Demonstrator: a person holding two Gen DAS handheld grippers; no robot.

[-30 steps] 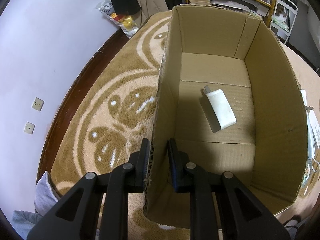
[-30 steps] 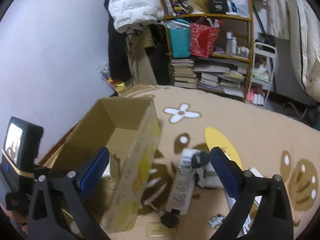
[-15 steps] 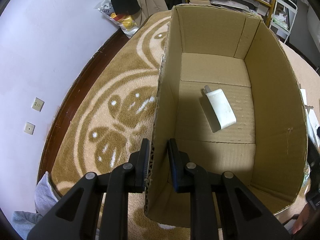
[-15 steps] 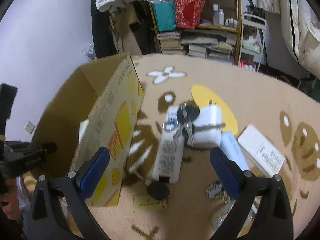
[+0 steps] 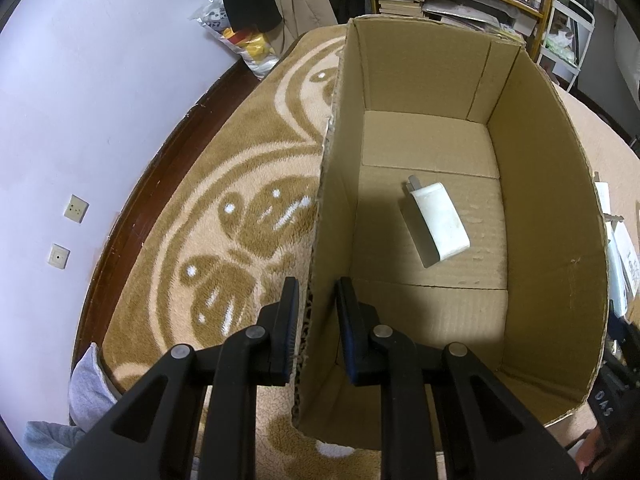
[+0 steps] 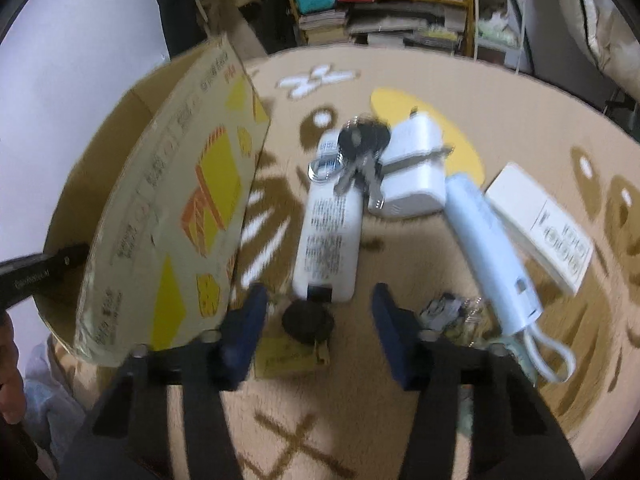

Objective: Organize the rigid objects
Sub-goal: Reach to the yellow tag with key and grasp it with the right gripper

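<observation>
Now | left gripper [image 5: 317, 302] fingers pinch cardboard box [image 5: 540, 184] wall | right gripper [image 6: 316, 300] fingers spread wide, empty

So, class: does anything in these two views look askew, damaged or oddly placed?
The keys lie piled across the white bottle and the white charger rather than on the rug. The cardboard box has a ragged, torn left rim where the left gripper straddles its wall. Nothing looks spilled.
</observation>
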